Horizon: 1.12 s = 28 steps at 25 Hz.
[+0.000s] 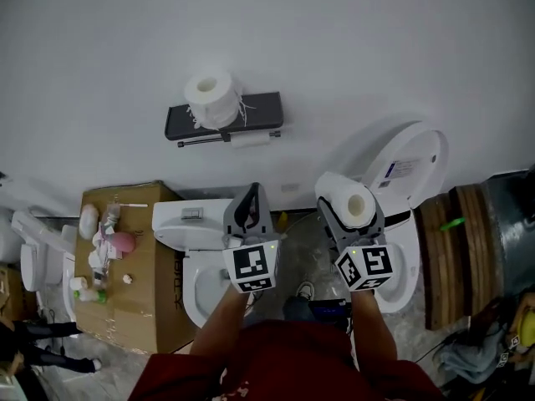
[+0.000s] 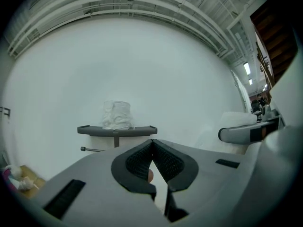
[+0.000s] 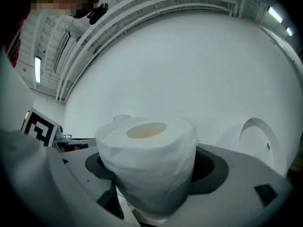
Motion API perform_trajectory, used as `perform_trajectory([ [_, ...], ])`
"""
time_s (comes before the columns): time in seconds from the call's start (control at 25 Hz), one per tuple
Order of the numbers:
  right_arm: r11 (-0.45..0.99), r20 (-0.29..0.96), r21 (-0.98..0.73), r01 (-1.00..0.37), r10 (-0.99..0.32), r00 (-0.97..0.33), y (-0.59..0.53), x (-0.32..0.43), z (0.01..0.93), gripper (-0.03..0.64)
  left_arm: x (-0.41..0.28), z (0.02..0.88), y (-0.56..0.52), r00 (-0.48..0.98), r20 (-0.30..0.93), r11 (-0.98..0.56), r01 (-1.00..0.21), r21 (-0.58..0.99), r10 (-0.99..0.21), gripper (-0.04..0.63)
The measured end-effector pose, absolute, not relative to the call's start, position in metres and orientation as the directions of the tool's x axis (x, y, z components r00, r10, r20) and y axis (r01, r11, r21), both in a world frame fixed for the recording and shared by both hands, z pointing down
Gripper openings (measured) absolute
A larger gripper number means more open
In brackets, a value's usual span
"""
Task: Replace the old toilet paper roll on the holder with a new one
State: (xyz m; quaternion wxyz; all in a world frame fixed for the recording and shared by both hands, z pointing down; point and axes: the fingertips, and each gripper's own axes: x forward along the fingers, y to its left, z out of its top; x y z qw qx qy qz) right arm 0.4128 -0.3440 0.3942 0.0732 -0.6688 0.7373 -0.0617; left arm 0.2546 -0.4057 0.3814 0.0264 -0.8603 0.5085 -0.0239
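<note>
Up on the wall in the head view, the holder [image 1: 259, 107] has a spare roll [image 1: 211, 97] on its shelf and what looks like the thin old roll [image 1: 251, 139] on the rod, so no swap yet. Left gripper view: the left gripper [image 2: 152, 148] is pinched together, empty, well short of the holder. Right gripper view: the right gripper [image 3: 152, 178] is clamped on the upright new roll [image 3: 147, 143].

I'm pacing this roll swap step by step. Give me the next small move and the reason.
Probably carry the left gripper to the holder and open its fingers around the thin old roll on its bar, to slide it off. That gripper is shut and empty, the right gripper holds the new roll, and the bar is still occupied.
</note>
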Motion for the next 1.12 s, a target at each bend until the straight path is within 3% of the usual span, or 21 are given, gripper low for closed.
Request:
perform_trajectory([
  [0.36,0.185,-0.02,-0.198,-0.963,-0.983,-0.184,-0.401,0.424,0.401,0.422,0.264,0.395,-0.449,0.398,0.032,-0.399,-0.914,-0.076,-0.917,0.015],
  [0.76,0.19,-0.003,-0.202,-0.961,-0.981,-0.193,-0.445,0.412,0.407,0.422,0.255,0.406,-0.488,0.4,0.043,-0.401,-0.915,-0.03,-0.916,0.015],
  [1.0,0.183,0.006,-0.2,-0.963,-0.982,-0.188,-0.451,0.415,0.41,0.422,0.252,0.42,-0.507,0.448,0.073,-0.402,-0.854,0.33,-0.891,0.018],
  [1.12,0.175,0.013,-0.201,-0.964,-0.983,-0.182,-0.453,0.418,0.412,0.422,0.252,0.43,-0.517,0.487,0.066,-0.377,-0.749,0.545,-0.871,0.074],
])
